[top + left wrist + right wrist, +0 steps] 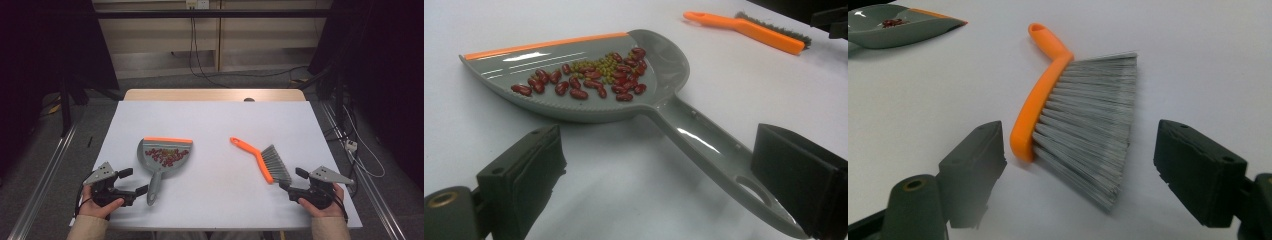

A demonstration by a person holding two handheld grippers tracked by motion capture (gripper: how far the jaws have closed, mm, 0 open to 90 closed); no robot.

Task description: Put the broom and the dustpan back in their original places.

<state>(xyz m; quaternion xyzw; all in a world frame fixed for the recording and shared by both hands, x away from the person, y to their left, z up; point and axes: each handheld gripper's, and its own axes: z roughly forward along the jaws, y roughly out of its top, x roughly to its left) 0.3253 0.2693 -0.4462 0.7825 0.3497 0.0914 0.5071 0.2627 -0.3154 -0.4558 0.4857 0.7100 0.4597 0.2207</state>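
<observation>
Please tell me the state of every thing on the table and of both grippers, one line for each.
Dustpan: lies flat on the table, loaded, not held.
Beans: red and small green ones, gathered inside the dustpan.
Brush: lies on its side, not held.
Left gripper: open, its fingers on either side of the dustpan handle's end.
Right gripper: open, close to the brush's bristles.
Table: white top.

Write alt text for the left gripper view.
A grey plastic dustpan with an orange lip lies on the white table, holding red and green beans. Open black tongs flank its handle; an orange brush lies beyond.
</observation>
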